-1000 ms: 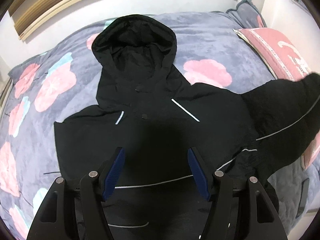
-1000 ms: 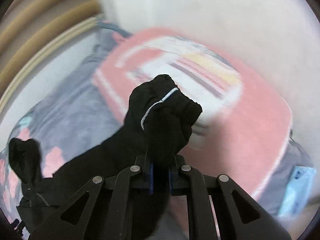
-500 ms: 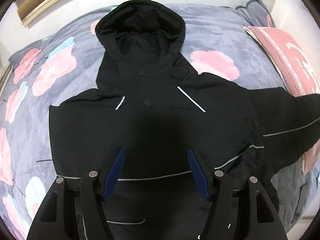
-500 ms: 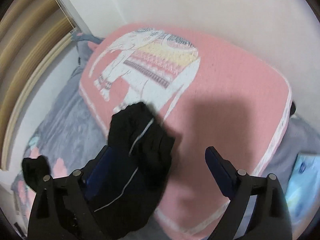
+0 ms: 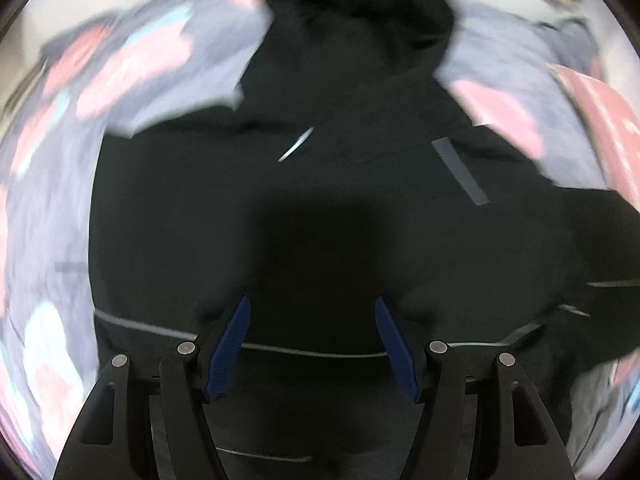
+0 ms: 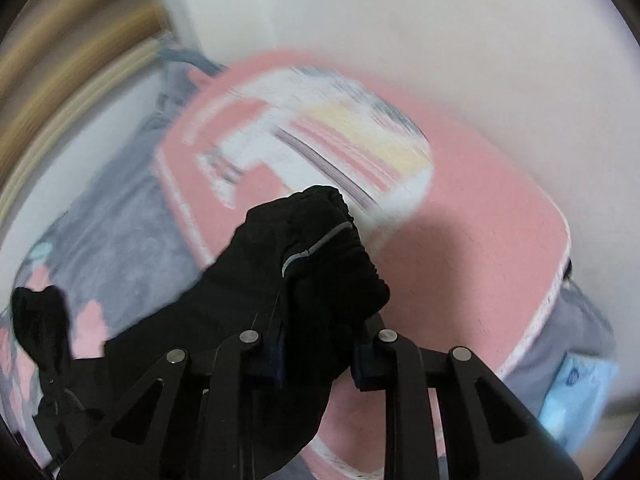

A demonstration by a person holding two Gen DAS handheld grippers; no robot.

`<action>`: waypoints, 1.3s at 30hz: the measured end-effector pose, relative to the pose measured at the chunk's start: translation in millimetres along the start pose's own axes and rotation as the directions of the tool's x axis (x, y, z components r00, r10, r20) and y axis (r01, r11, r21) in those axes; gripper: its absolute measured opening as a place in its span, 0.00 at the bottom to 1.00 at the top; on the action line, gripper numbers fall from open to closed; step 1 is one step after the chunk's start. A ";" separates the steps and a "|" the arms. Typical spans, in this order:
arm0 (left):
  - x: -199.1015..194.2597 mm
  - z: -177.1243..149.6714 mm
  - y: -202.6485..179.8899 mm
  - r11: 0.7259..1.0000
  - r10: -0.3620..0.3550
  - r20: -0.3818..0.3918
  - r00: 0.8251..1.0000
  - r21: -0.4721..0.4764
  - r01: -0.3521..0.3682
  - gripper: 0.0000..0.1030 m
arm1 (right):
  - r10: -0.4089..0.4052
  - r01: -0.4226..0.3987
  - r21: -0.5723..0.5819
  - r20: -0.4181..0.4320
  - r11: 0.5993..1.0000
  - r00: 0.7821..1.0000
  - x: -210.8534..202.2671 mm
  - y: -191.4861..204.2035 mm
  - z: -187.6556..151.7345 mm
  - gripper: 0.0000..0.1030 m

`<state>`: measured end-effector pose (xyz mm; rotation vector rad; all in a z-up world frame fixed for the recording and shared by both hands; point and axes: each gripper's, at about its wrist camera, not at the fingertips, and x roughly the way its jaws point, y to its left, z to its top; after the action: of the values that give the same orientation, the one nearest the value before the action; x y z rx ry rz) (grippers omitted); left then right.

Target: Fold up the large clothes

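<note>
Left gripper (image 5: 312,336): jaws spread w/ nothing between the 2 blue pads (image 5: 226,350), hanging over the lower front of 1 black hooded jacket (image 5: 320,200). The jacket lies flat, front up, on the bed (image 5: 80,208), hem nearest, hood (image 5: 356,12) at the far end. Thin pale piping crosses the hem area; 2 short pale stripes sit on the chest, 1 left, 1 right. View is motion-blurred. The bedspread is grey w/ pink & pale-blue flower blotches, several on the left and 1 to the right of the hood.

Right gripper (image 6: 318,352): jaws closing, w/ the bunched black sleeve cuff (image 6: 320,264) between them; the fabric fills the gap and the pads press on it. The sleeve trails left & near toward the jacket body. Behind the cuff is 1 pink pillow (image 6: 480,264) w/ a blurred white, yellow & striped print. At right near is 1 pale-blue packet (image 6: 576,392) w/ a small dark mark, not readable. Farthest, a white wall and tan curved rails at left. No legible writing in either view.
</note>
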<state>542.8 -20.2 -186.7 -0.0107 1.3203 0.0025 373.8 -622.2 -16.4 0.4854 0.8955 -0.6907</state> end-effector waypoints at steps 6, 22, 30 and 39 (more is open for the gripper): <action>24.3 -2.2 19.2 0.998 -0.035 -0.052 0.998 -0.054 0.033 0.64 | -0.092 0.095 0.017 -0.134 0.995 0.987 37.2 10.2 -8.9 0.25; -87.2 -3.4 107.2 0.995 -0.080 0.191 0.978 -0.049 0.091 0.64 | 0.321 -0.305 -0.553 -0.071 0.775 0.944 -132.5 368.2 -174.1 0.24; -102.0 -21.2 178.7 0.992 -0.031 0.212 0.977 -0.115 0.056 0.64 | 0.411 -0.476 -0.708 -0.279 0.522 0.868 -152.9 537.7 -327.3 0.24; -85.2 -48.3 242.5 0.979 0.016 0.178 0.984 -0.205 0.021 0.64 | 0.205 -0.496 -0.764 -0.452 0.414 0.868 -53.2 640.0 -470.3 0.29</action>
<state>472.9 222.2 -117.7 -0.1850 1.1352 0.1359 558.3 137.9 -163.9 -0.1770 1.2456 0.3156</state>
